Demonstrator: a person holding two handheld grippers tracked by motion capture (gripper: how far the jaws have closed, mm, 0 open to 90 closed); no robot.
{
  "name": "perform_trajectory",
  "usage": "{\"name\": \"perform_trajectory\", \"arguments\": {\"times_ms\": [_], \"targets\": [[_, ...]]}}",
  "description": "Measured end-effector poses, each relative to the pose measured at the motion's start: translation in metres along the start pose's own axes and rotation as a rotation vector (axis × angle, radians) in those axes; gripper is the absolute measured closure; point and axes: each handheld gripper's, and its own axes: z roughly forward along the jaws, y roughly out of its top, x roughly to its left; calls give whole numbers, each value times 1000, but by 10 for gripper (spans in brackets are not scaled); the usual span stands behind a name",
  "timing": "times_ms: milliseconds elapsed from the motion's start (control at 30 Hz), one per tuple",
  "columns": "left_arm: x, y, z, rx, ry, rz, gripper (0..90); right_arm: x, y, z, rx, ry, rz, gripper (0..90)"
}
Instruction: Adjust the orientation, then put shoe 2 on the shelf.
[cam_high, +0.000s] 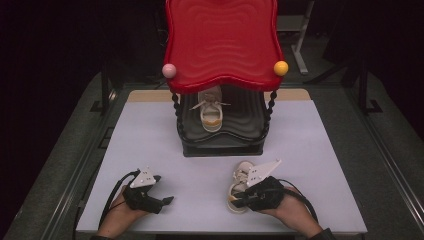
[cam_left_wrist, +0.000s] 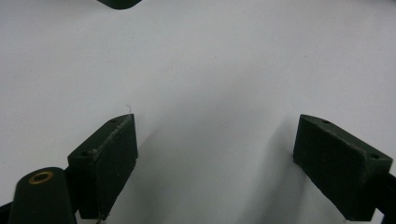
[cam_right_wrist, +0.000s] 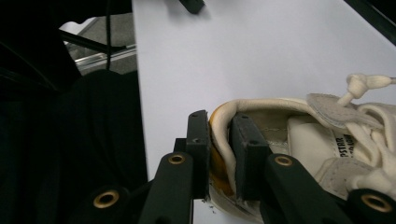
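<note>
Your right hand-held gripper (cam_high: 239, 199) sits at the lower right of the high view, its jaws pinching the heel of a white sneaker (cam_high: 239, 181) that lies on the pale tabletop (cam_high: 310, 150) just in front of your right hand (cam_high: 290, 212). In the right gripper view, one jaw is outside the heel and the other is inside the shoe's opening, both pressed against the heel wall, where an orange patch shows; the laces and tongue run off toward the right edge of that frame. Your left hand-held gripper (cam_high: 167, 200) rests at the lower left of the high view, well apart from the sneaker, with your left hand (cam_high: 122, 212) behind it. In the left gripper view its jaws stand spread wide over bare tabletop, with nothing between them. In the upper middle of the high view stands a black shoe rack (cam_high: 222, 142) with twisted posts and a wavy red top shelf (cam_high: 222, 40). A pink ball (cam_high: 169, 70) sits at the red shelf's near left corner and a yellow ball (cam_high: 281, 68) at its near right corner. A second white sneaker (cam_high: 211, 112) sits on the rack's lower black shelf, toe pointing toward you, partly hidden under the red shelf
</note>
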Motion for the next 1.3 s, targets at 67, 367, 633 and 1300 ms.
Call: {"name": "perform_trajectory", "arguments": {"times_ms": [67,367,633,1300], "targets": [[0,0,0,0,0,0,133,4,4,-2,-10,5,-22,782],[0,0,0,1,0,1,133,20,32,-21,-39,35,-100,779],[0,0,0,1,0,1,133,18,55,-40,-43,35,-142,779],[0,0,0,2,0,1,133,-17,93,-68,-28,-47,-211,778]]}}
